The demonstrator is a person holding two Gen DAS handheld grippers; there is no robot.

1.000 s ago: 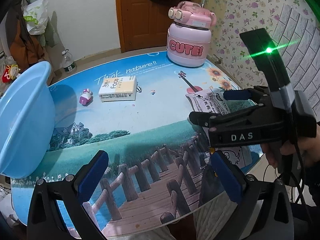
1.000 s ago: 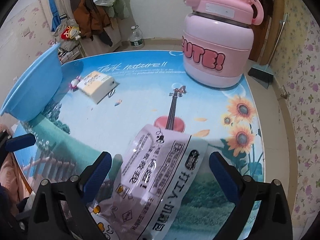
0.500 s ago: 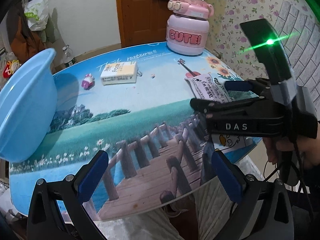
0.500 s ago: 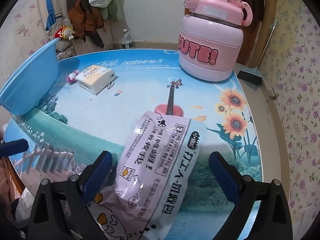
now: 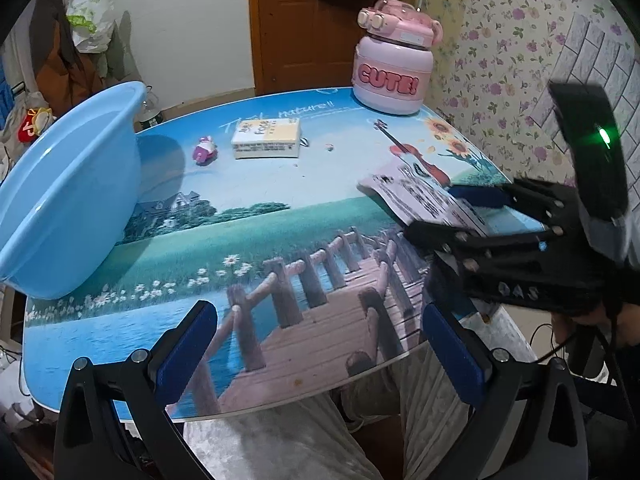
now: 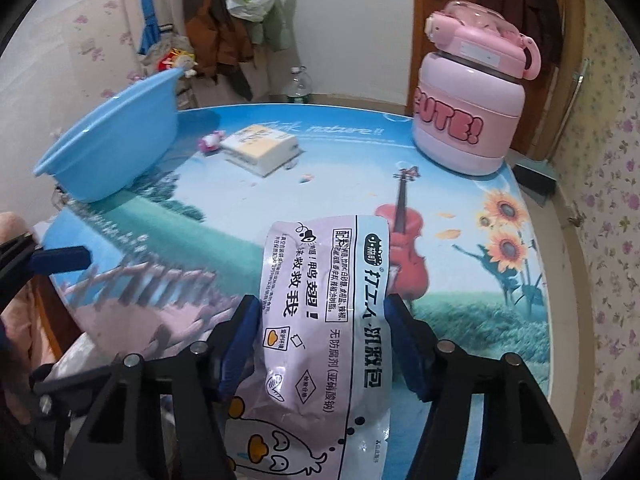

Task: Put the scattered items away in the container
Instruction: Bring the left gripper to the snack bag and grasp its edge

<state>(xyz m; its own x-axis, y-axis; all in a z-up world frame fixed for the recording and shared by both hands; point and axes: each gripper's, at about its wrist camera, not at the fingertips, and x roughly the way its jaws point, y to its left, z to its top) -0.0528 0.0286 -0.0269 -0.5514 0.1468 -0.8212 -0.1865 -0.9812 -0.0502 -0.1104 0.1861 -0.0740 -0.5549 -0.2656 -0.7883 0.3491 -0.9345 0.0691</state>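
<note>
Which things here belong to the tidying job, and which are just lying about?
Job: blue basin; snack packet, gripped by the right gripper; tissue pack; small pink toy; left gripper, open.

Lying about: pink jug; water bottle; hanging clothes.

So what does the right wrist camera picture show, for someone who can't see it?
The right hand-held gripper is closed on a pale purple snack packet with a cartoon duck, at the near edge of a table printed with a nature scene. Farther back are a blue basin, a small box, a tiny pink toy and a big pink bottle.
</note>
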